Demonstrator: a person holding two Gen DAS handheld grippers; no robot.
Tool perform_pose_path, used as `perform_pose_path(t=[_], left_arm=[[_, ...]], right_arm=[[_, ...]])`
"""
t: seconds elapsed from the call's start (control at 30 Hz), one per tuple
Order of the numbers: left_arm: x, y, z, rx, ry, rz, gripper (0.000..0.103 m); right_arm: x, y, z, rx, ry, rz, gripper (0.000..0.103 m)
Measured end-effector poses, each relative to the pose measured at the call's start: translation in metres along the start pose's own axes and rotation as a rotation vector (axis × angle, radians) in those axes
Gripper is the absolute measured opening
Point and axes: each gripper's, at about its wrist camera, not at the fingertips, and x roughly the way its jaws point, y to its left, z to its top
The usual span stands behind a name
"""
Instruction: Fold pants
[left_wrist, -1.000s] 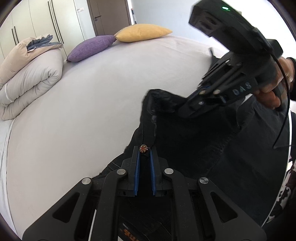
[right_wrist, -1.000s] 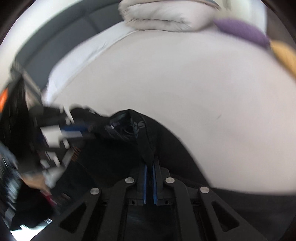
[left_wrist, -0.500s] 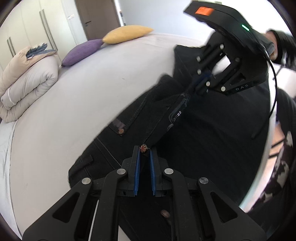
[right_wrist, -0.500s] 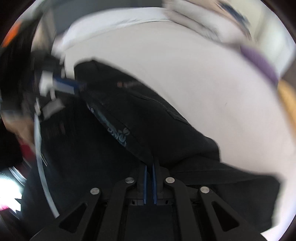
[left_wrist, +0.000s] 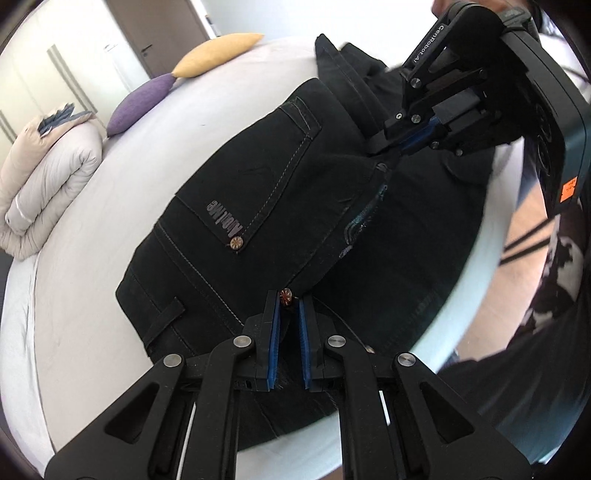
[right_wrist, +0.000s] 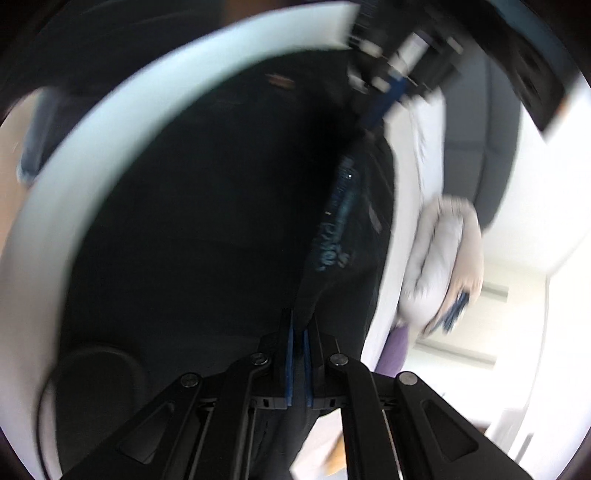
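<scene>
The black pants (left_wrist: 258, 192) hang stretched between my two grippers above the white bed (left_wrist: 85, 236), back pocket and waistband facing the left wrist view. My left gripper (left_wrist: 287, 301) is shut on the waistband edge by a copper rivet. My right gripper (left_wrist: 397, 147) shows at upper right in that view, shut on the far end of the waistband. In the blurred right wrist view, my right gripper (right_wrist: 298, 325) is shut on the dark pants (right_wrist: 221, 206), and the left gripper (right_wrist: 373, 118) shows at the top, holding the other end.
A folded duvet (left_wrist: 48, 177) lies at the bed's left end, with a purple pillow (left_wrist: 142, 103) and a yellow pillow (left_wrist: 218, 51) further back. Wardrobe doors and a brown door stand behind. The person's body (left_wrist: 554, 295) is at the right.
Both grippers have lifted the waistband and pulled it apart, so the pants went from a bunched heap to a spread, taut hang. The right gripper has swung up and to the right.
</scene>
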Motion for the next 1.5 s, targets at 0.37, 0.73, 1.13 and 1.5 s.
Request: perform_pose_path(t=[0.37,0.73,1.13,1.5], left_arm=[[0.011,-0.04,-0.002,0.229,0.067,0.035,0.008],[0.037,-0.058,0.003,0.222,0.079,-0.011,0.008],[0.039,-0.052,-0.002,0.095,0.116,-0.049,0.015],[0.002,-0.002,0.028,-0.291,-0.029,-0.123,0.015]], right_arm=[[-0.043,0.032,-0.006,-0.225,-0.046,0.035,0.005],[-0.072,0.057,0.001,-0.196,-0.03,0.061,0.005],[-0.062,0.062,0.019,-0.099,0.027,0.121,0.008],[-0.058,0.052,0.021,0.109,0.038,0.15,0.009]])
